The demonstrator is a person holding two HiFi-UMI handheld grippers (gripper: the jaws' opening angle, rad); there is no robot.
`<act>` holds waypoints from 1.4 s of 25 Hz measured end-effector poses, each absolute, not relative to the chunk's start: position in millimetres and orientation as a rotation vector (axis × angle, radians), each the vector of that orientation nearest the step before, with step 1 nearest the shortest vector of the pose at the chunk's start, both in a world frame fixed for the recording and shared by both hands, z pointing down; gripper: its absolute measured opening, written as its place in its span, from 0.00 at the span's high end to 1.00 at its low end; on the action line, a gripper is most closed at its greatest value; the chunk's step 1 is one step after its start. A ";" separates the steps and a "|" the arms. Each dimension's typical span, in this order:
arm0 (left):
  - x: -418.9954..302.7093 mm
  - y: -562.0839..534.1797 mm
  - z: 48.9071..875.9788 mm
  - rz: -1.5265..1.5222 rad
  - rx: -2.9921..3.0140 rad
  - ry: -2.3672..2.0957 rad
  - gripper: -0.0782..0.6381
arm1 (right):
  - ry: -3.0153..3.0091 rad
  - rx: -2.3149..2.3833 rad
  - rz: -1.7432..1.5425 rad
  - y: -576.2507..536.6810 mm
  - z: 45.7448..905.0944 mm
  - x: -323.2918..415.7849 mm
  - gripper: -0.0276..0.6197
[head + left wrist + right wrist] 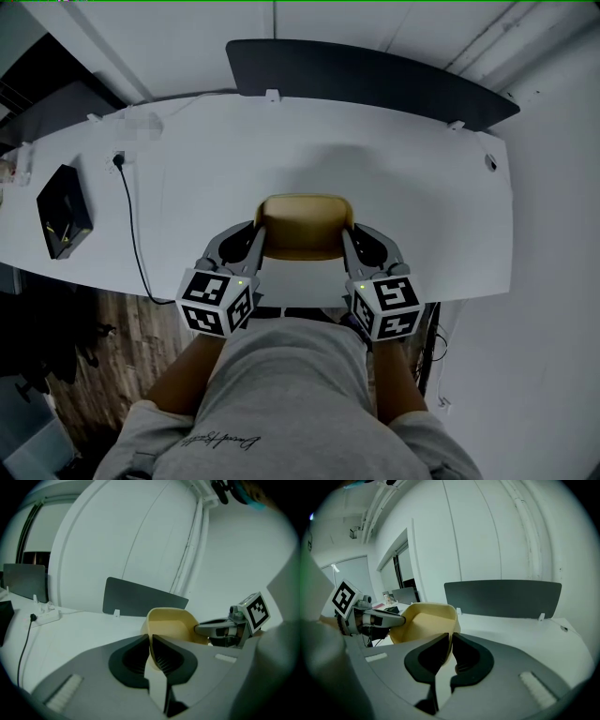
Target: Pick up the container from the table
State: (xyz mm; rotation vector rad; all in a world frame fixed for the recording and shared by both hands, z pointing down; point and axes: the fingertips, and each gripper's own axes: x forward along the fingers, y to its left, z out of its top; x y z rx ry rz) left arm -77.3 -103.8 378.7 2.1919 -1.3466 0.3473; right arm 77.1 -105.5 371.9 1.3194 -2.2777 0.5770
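A tan, open-topped container [305, 228] hangs over the near part of the white table [422, 197], held from both sides. My left gripper [260, 231] is shut on the container's left rim, and in the left gripper view the thin wall [171, 623] sits pinched between the dark pads of that gripper [151, 648]. On the opposite rim my right gripper [347, 234] is shut as well. The right gripper view shows that gripper [451, 649] clamping the wall of the container [426, 620]. Each gripper view also catches the other gripper across the container.
A dark upright panel [375, 80] stands along the table's far edge. At the left lie a black box [64, 211] and a black cable [131, 225] running off the near edge. Wooden floor [103, 319] shows below the table's left front.
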 end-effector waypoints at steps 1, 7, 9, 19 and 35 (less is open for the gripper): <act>-77.8 -102.9 377.1 0.347 2.194 -1.350 0.86 | -2.282 1.320 0.577 -104.7 370.5 76.7 0.89; -82.3 -99.1 371.1 0.347 2.205 -1.356 0.86 | -2.304 1.326 0.583 -100.8 364.4 72.2 0.89; -82.7 -98.1 369.6 0.346 2.212 -1.350 0.86 | -2.307 1.328 0.585 -98.9 363.6 71.7 0.89; -81.5 -95.8 367.5 0.351 2.220 -1.335 0.86 | -2.298 1.351 0.588 -95.6 361.2 72.9 0.89; -82.1 -94.8 367.6 0.362 2.209 -1.336 0.86 | -2.307 1.344 0.594 -95.8 359.6 72.3 0.90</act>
